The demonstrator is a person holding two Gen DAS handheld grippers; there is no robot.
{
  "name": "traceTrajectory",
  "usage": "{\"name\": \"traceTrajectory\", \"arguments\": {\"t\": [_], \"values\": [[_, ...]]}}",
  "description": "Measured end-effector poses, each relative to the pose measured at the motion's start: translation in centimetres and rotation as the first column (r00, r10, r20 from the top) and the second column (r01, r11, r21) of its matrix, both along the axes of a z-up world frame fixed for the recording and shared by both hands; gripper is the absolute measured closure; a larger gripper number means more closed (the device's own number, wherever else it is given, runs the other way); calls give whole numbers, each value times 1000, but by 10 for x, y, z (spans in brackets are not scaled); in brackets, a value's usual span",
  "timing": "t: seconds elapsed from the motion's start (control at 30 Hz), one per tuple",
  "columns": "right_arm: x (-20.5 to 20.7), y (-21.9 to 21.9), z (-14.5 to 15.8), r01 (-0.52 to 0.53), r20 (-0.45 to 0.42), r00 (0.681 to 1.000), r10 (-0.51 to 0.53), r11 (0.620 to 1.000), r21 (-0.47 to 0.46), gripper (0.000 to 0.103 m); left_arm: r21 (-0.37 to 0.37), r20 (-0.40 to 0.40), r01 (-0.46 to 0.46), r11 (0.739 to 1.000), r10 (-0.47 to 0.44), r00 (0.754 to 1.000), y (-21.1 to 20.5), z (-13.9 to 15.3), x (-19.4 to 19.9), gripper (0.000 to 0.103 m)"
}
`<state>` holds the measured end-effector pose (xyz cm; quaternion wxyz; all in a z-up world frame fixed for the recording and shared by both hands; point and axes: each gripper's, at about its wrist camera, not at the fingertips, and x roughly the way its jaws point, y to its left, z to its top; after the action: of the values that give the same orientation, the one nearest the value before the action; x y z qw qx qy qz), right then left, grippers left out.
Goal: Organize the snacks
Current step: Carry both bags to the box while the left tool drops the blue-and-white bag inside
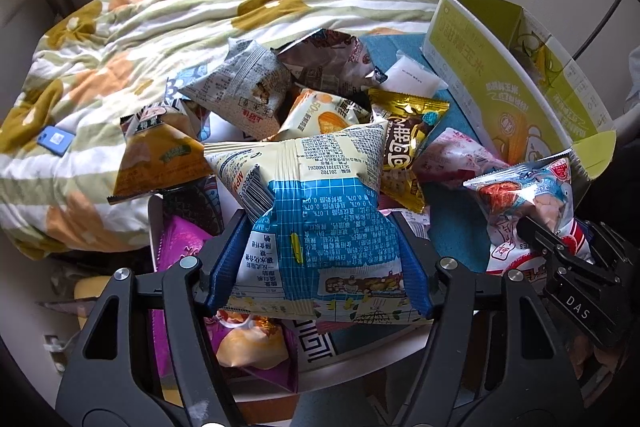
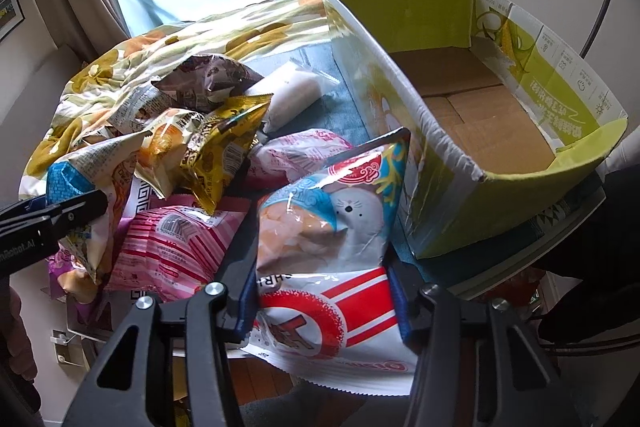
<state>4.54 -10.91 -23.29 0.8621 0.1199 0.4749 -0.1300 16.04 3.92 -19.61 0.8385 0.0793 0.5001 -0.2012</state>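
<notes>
My left gripper [image 1: 320, 231] is shut on a blue and cream snack bag [image 1: 320, 195], pinching its lower half above the pile. Its fingers [image 2: 60, 215] show at the left edge of the right wrist view. My right gripper [image 2: 324, 267] is shut on a red, white and blue shrimp-chip bag [image 2: 332, 219] with a seal drawing on it. That bag [image 1: 524, 187] also appears at the right of the left wrist view, in the right gripper's fingers [image 1: 560, 251]. An open green cardboard box [image 2: 500, 203] with a bare brown floor stands just right of it.
Several loose snack bags are heaped on the table: a gold one [image 2: 224, 151], a pink striped one [image 2: 176, 247], a brown one [image 2: 216, 75] and a white packet [image 2: 292, 91]. A flowered quilt [image 1: 160, 27] with a blue phone [image 1: 56, 139] on it lies behind.
</notes>
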Motion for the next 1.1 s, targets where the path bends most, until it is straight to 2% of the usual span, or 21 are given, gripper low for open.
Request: {"name": "traceTrajectory", "arguments": {"t": [0.2, 0.37, 0.47, 0.6, 0.67, 0.8, 0.9, 1.1], "values": [[1, 3, 36, -21, 52, 998, 24, 999, -49, 55, -36, 60, -5, 999, 7, 998, -9, 37, 5, 38], [11, -11, 80, -24, 140, 990, 32, 998, -53, 55, -51, 132, -2, 999, 8, 991, -29, 74, 16, 38], [20, -25, 104, -39, 183, 982, 50, 997, -64, 55, -53, 188, 3, 999, 7, 982, -51, 98, 20, 38], [34, -60, 128, -58, 227, 972, 63, 998, -25, 55, -67, 239, 2, 998, 15, 971, -92, 123, 27, 38], [42, -81, 138, -67, 239, 968, 78, 996, -53, 55, -80, 247, -5, 997, 24, 969, -117, 131, 31, 38], [57, -122, 151, -106, 235, 963, 132, 987, -121, 55, -106, 240, -5, 994, 31, 970, -174, 138, 39, 38], [70, -159, 153, -135, 236, 959, 160, 984, -120, 55, -106, 239, -1, 994, 26, 971, -220, 135, 47, 38], [94, -220, 146, -161, 214, 959, 188, 978, -136, 55, -67, 199, 1, 998, 12, 980, -302, 102, 68, 38]]}}
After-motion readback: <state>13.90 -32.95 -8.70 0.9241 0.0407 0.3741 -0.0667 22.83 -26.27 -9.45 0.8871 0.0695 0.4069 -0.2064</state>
